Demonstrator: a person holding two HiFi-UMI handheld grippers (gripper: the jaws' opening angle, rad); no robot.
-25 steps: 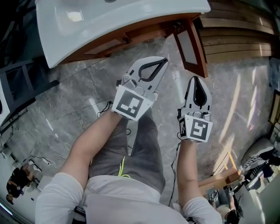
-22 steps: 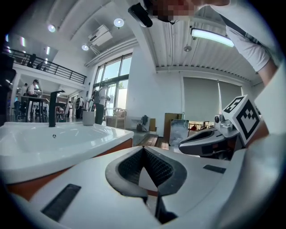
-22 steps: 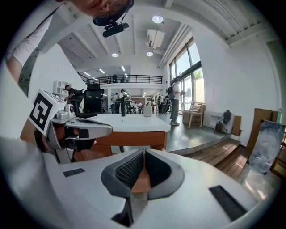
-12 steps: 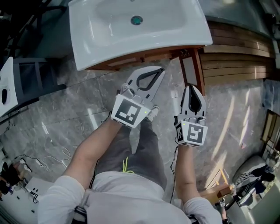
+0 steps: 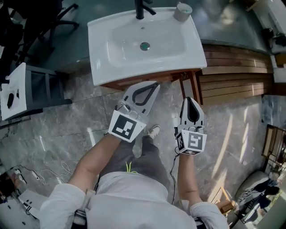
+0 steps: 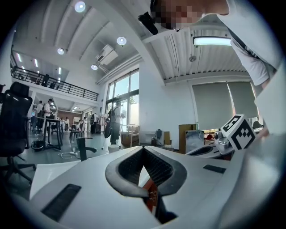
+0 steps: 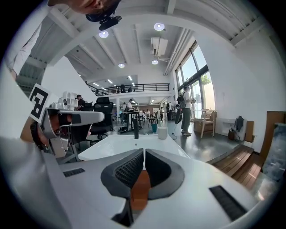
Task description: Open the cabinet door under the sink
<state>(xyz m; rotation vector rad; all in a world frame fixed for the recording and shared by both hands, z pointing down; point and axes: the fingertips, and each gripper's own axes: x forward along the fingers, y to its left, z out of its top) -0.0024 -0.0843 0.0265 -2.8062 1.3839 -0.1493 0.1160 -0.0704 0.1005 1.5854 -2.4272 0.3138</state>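
Observation:
The white sink sits on a brown wooden cabinet. The cabinet door stands swung out at the cabinet's right corner. In the head view my left gripper is shut and empty, with its tips just in front of the cabinet's front edge. My right gripper is also shut on nothing and lies over the lower end of the open door. The left gripper view shows the left gripper pointing up into the room. The right gripper points over the sink top.
A black faucet and a grey cup stand at the sink's back. Wooden steps run along the right. A dark frame stands at the left, and cables lie on the marble floor. My shoe is below the grippers.
The view has drawn back from the cabinet, so the whole sink now shows. Both grippers sit lower in the frame and stay shut. The door stays swung out.

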